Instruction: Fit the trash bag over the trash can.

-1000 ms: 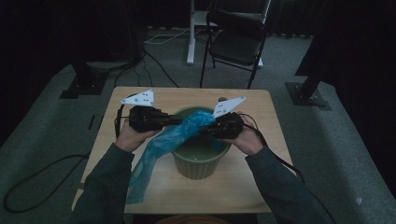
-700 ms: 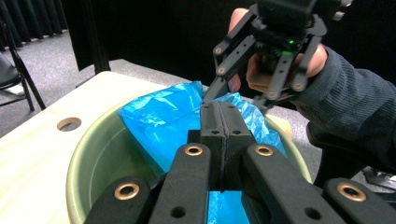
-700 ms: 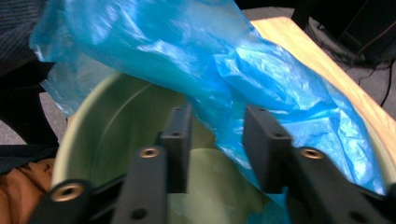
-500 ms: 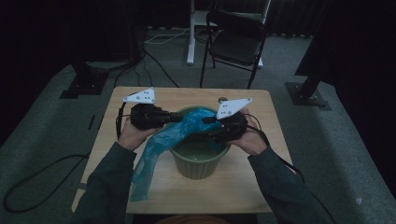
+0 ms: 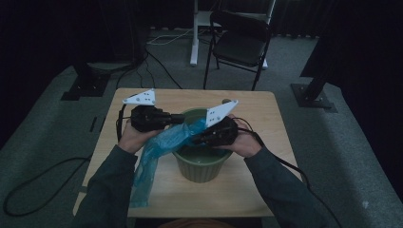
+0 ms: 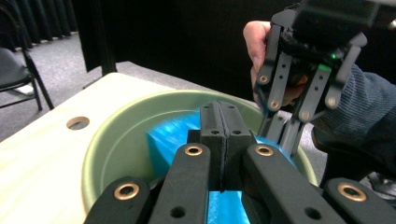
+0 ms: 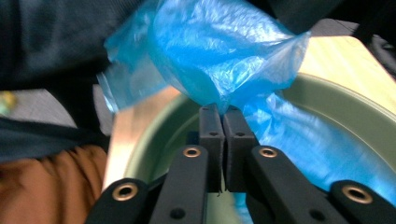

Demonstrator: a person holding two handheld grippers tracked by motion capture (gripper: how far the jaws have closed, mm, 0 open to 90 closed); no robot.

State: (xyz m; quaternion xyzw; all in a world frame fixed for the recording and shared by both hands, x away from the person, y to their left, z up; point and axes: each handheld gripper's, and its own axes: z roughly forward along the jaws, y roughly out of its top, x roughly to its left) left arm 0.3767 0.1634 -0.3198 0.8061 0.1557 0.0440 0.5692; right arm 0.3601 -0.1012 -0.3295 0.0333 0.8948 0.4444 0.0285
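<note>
A person sits at a small wooden table (image 5: 266, 190) and holds a gripper in each hand. On the table stands a round green bin (image 5: 199, 164). A thin blue plastic bag (image 5: 161, 145) is stretched over the near left part of the bin's rim. The bag's long tail hangs down the outside of the bin and lies on the table, near the person's left sleeve (image 5: 107, 190).

The left gripper (image 5: 183, 118) reaches in from the left, over the bin's rim. Its two black jaws are pressed tight together, and in the left gripper view the blue bag (image 6: 175, 135) comes out from just under and behind them, so they seem to pinch the bag (the exact spot where they bite is hidden by the jaws). The green bin (image 6: 116, 140) curves around below.

The right gripper (image 5: 197, 139) comes in from the right, over the middle of the bin. Its jaws have just snapped shut. In the right gripper view they are closed on a bunched edge of the blue bag (image 7: 219, 51), which puffs out above the tips. The green bin (image 7: 336, 107) sits under it.

The two grippers are near each other above the bin, with the bag between them. In the left gripper view the right gripper (image 6: 280, 133) points down, just past the bin's far rim.
</note>
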